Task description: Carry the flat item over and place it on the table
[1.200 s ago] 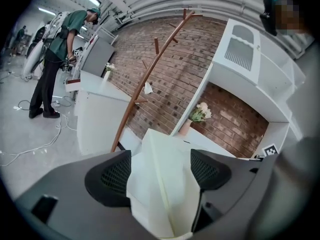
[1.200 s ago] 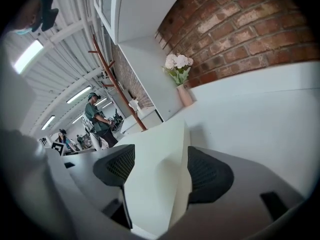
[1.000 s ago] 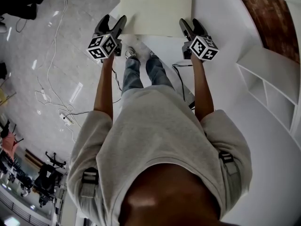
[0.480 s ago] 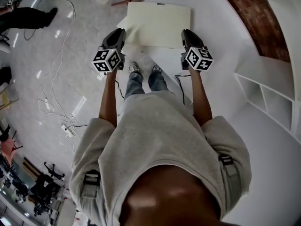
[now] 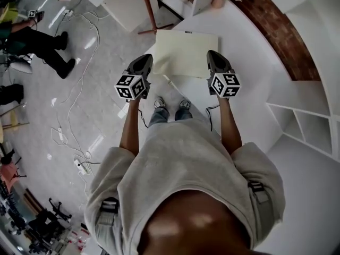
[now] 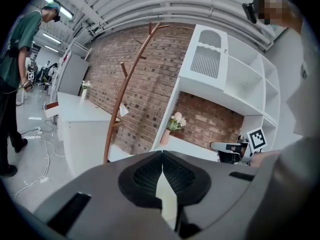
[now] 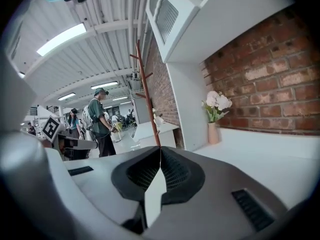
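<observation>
The grasp looks done: the left hand-held gripper [image 5: 145,62] and the right hand-held gripper [image 5: 213,58] are each clamped on a near corner of the cream sheet [image 5: 186,49], their jaws having just been closing with its thin edge between them. The sheet sits level between the two in front of the person, partly over the corner of the white desk [image 5: 241,33] and partly over the floor. Judging from that, the carrying and the setting down on the desk are yet to come.
</observation>
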{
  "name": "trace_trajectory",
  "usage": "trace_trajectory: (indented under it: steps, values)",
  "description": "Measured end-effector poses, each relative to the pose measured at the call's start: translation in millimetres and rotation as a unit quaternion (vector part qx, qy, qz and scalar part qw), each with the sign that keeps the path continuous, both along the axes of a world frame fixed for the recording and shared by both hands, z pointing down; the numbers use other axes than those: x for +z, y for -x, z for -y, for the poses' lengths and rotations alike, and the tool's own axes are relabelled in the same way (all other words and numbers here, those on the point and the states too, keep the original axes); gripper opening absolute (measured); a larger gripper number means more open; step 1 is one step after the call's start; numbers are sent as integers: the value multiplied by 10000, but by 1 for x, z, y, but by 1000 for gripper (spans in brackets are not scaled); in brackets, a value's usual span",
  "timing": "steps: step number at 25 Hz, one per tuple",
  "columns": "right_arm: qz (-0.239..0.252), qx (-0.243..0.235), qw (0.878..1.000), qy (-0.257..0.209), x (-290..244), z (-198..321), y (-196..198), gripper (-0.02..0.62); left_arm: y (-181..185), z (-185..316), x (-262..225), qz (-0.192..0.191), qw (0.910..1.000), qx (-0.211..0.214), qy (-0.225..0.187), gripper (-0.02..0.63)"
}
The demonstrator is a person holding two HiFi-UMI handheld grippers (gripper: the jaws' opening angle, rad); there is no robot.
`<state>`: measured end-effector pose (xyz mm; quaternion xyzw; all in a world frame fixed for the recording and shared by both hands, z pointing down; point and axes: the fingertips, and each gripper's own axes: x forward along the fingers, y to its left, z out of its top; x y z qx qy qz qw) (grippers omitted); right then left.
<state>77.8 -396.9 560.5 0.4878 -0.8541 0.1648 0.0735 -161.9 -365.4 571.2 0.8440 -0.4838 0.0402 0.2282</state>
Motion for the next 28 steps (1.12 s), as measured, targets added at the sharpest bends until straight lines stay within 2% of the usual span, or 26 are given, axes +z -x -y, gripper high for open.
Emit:
trace_trajectory:
  steps: [17,28]
  values:
    - [-108,-156,9973,-711,-76,4,36,26,4,15,-71,-84,9969,81,-784,17]
    - [-62,-89,9960,-892,-96,13,41,26,8,30,-101,-144,9938,154,-1090,17]
